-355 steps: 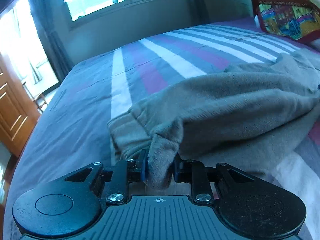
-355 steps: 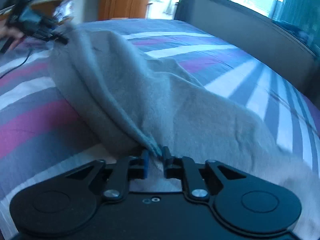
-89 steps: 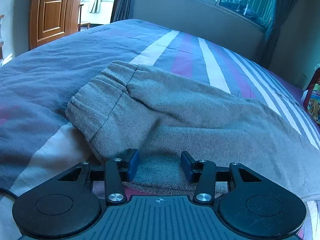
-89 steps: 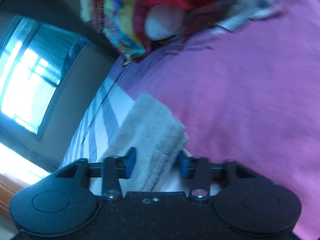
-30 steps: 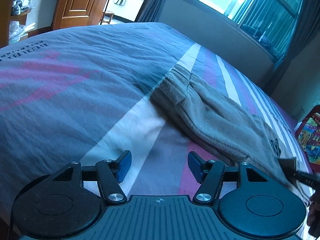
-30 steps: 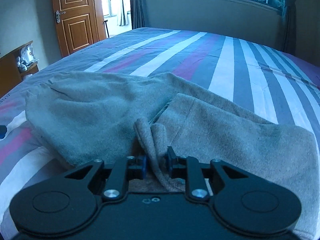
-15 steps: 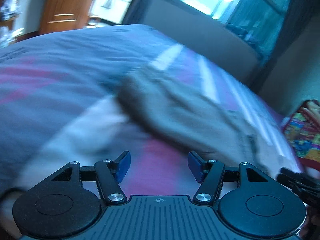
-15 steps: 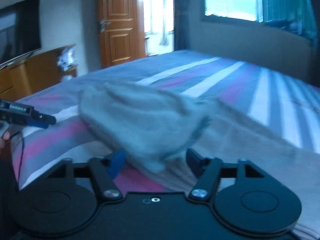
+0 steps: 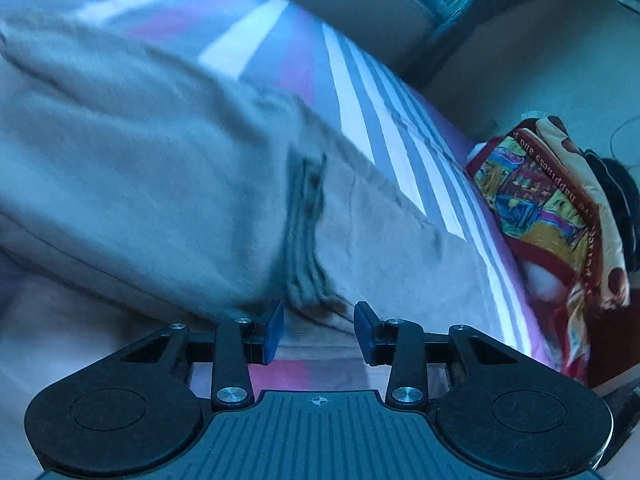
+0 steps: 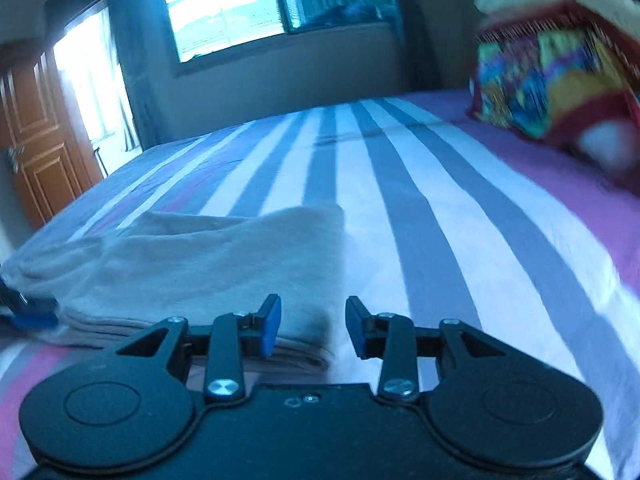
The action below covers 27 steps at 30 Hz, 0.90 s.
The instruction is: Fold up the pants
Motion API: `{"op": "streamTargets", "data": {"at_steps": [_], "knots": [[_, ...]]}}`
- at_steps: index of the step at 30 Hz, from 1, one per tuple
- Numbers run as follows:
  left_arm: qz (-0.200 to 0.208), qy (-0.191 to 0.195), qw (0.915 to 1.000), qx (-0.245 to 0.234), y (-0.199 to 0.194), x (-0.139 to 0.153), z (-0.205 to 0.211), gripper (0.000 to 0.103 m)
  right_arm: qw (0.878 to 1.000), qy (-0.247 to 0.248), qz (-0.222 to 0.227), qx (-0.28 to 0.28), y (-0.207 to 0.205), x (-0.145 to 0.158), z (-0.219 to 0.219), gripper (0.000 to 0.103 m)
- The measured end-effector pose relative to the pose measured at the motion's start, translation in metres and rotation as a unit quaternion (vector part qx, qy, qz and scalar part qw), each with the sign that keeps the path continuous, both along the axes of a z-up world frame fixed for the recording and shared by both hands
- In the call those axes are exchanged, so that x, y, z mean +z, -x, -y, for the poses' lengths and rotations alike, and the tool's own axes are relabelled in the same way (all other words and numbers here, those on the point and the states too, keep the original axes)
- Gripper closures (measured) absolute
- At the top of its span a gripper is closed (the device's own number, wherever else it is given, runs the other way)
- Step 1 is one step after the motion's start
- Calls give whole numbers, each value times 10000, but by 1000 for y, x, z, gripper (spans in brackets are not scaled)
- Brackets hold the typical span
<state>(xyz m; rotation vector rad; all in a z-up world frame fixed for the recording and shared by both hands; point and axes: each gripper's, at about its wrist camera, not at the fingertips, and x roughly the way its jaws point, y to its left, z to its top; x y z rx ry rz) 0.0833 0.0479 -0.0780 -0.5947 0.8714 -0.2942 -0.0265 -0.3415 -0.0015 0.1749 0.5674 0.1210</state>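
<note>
- Now one pair of grey fleece pants (image 9: 168,184) lies folded on my one striped bed (image 10: 400,184).
- My left gripper (image 9: 319,330) is closing, fabric edge between unpressed pads.
- My right gripper (image 10: 312,326) is closing at the pants' corner.
- One colourful pillow (image 9: 548,208) sits beyond.

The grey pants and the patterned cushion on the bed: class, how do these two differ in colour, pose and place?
The pants are plain grey; the cushion is many-coloured, printed with pictures and lettering. The pants lie flat in layers along the striped bedspread; the cushion stands propped up, bulging. The pants lie just ahead of both sets of jaws; the cushion sits further off, at the bed's far side. Both are soft fabric and rest on the bed.
</note>
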Motion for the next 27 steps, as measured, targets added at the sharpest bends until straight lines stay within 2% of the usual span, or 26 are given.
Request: {"op": "streamTargets", "data": {"at_steps": [3,5,6,7,8,9,10,12,13,14,15,17,18,19,20,22,25,27], "knots": [[-79,636,9978,194,-5,-14,-4,64,9992,-316,-258,53,-7,-12,6,65],[-145,1207,9917,413,-6,-31,-5,65,9972,-606,-445,57,-14,-19,11,63],[-167,1425,9885,475,-6,-38,-7,71,9947,-884,-518,62,-16,-23,13,63],[-191,1509,9871,491,-5,-44,-5,84,9912,-1176,-599,43,-20,-27,18,62],[-178,1435,9880,537,-2,-46,-3,84,9864,-1493,-692,-7,-24,-31,23,63],[-73,1294,9903,506,2,-44,1,84,9813,-1759,-781,-42,-28,-35,29,67],[67,1005,9941,397,9,-38,7,84,9782,-1902,-828,-56,-28,-36,33,78],[268,422,9985,209,20,-31,18,84,9848,-1609,-648,38,-21,-27,32,82],[325,274,9990,168,21,-31,21,83,9902,-1288,-526,127,-16,-23,29,85],[351,143,9992,131,20,-29,24,81,9941,-938,-510,188,-13,-25,25,85],[398,1,9992,72,20,-24,26,79,9947,-812,-573,248,-14,-29,24,84],[566,-333,9978,50,22,-7,24,73,9933,-922,-660,216,-18,-30,28,80],[757,-606,9952,123,25,3,23,72,9935,-968,-592,122,-18,-24,31,74],[911,-774,9926,228,25,13,15,69,9944,-952,-457,13,-16,-18,33,74],[968,-821,9912,362,23,18,8,65,9948,-957,-340,-8,-16,-12,36,74],[934,-817,9914,423,7,24,0,65,9943,-1027,-267,77,-29,-6,39,74],[975,-1094,9891,153,-32,29,15,65,9967,-760,-165,225,-58,4,25,74],[831,-1169,9896,50,-61,25,26,64,9988,-390,-61,298,-76,9,12,73]]}}
